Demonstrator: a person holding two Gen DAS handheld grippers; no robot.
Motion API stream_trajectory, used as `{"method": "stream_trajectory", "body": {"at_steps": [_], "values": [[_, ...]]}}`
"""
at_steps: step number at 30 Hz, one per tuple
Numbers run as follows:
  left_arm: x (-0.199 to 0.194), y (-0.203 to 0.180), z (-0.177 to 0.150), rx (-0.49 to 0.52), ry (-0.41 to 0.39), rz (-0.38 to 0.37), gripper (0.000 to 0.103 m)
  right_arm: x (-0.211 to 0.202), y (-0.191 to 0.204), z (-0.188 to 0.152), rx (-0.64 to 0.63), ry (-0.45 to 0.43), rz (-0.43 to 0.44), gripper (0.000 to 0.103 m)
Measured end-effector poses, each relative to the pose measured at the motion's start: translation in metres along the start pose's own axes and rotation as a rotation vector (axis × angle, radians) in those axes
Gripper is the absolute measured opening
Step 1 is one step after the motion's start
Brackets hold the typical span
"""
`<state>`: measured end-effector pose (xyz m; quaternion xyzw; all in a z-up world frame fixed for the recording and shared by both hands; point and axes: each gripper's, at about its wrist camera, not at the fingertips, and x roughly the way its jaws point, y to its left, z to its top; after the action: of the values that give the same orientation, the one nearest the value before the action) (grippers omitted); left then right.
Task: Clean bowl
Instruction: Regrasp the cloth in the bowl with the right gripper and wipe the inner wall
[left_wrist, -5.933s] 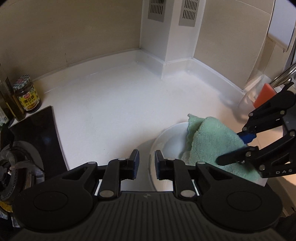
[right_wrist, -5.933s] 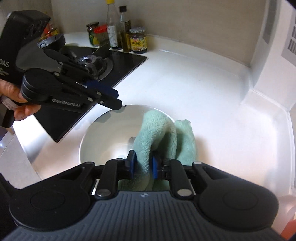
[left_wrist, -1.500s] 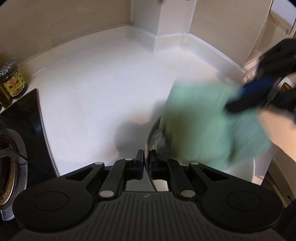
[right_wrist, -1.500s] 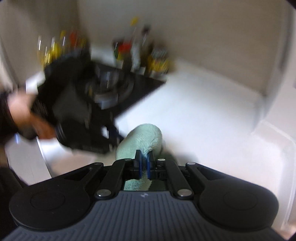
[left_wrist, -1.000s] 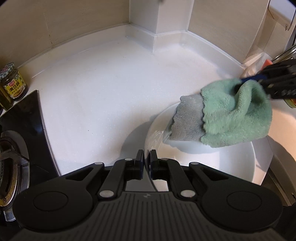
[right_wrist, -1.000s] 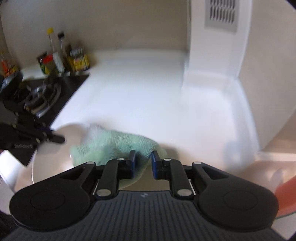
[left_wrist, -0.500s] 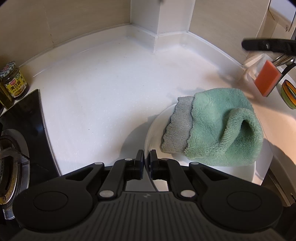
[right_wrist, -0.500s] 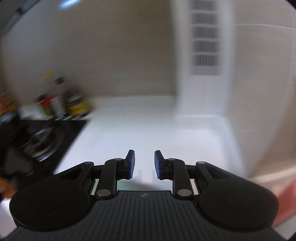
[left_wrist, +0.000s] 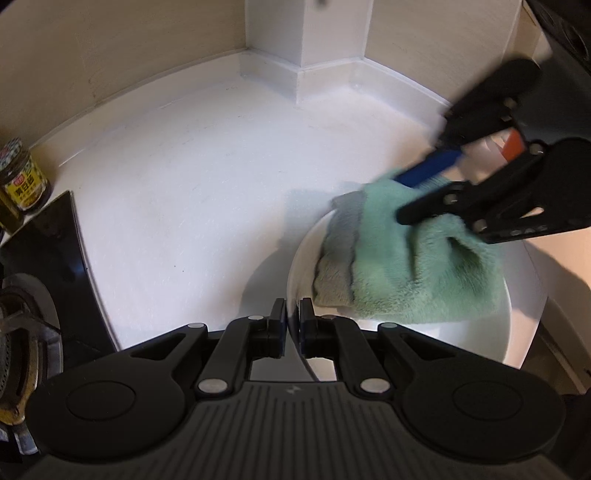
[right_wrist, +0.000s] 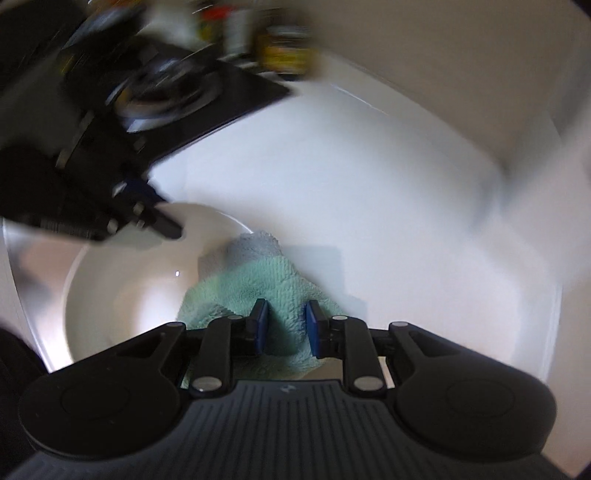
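A white bowl (left_wrist: 517, 332) sits on the white counter; it also shows in the right wrist view (right_wrist: 122, 295). My left gripper (left_wrist: 292, 321) is shut on the bowl's near rim. A green and grey cloth (left_wrist: 399, 266) lies in the bowl over its far edge, and it shows in the right wrist view too (right_wrist: 258, 288). My right gripper (right_wrist: 284, 325) is open, its fingers either side of a fold of the cloth; in the left wrist view it (left_wrist: 417, 195) comes down onto the cloth from the right.
A black gas hob (left_wrist: 40, 280) lies at the left with a sauce jar (left_wrist: 22, 181) behind it. An orange sponge (left_wrist: 515, 142) shows behind the right gripper. Walls and a white corner column (left_wrist: 306, 48) close the back of the counter.
My right gripper let go of the cloth, lifted away, and has now come back down open around it. The left gripper keeps its hold on the bowl rim.
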<state>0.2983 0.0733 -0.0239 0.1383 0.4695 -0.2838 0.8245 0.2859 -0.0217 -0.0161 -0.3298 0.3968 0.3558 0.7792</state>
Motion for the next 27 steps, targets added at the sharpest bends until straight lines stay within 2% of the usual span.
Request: {"method": "stream_trajectory", "body": {"at_steps": [2,3,4,6,8,16,22,27], "values": [[0.001,-0.003,0.008,0.005,-0.002,0.003,0.005,0.008,0.010,0.008,-0.170,-0.010,0.000,0.018],[0.002,-0.005,0.012,0.007,-0.003,0.004,0.005,0.012,0.008,0.012,-0.178,-0.006,0.013,0.018],[0.002,-0.007,0.016,0.007,-0.005,0.007,0.006,0.014,0.005,0.014,-0.149,0.000,0.024,0.018],[0.004,-0.011,0.024,0.002,-0.008,0.012,0.005,0.015,-0.009,0.016,-0.001,0.020,0.064,0.017],[0.007,-0.015,0.034,-0.015,-0.015,0.015,0.004,0.014,-0.014,0.011,0.070,0.026,0.075,0.016],[0.014,-0.031,0.072,-0.032,-0.024,0.013,0.005,-0.007,-0.017,-0.027,0.341,0.051,0.040,0.015],[0.022,-0.044,0.099,-0.014,-0.031,0.010,0.007,-0.026,-0.011,-0.062,0.556,0.028,0.035,0.015],[0.033,-0.054,0.119,0.003,-0.033,-0.012,0.010,-0.042,0.006,-0.086,0.676,-0.010,0.025,0.016]]}}
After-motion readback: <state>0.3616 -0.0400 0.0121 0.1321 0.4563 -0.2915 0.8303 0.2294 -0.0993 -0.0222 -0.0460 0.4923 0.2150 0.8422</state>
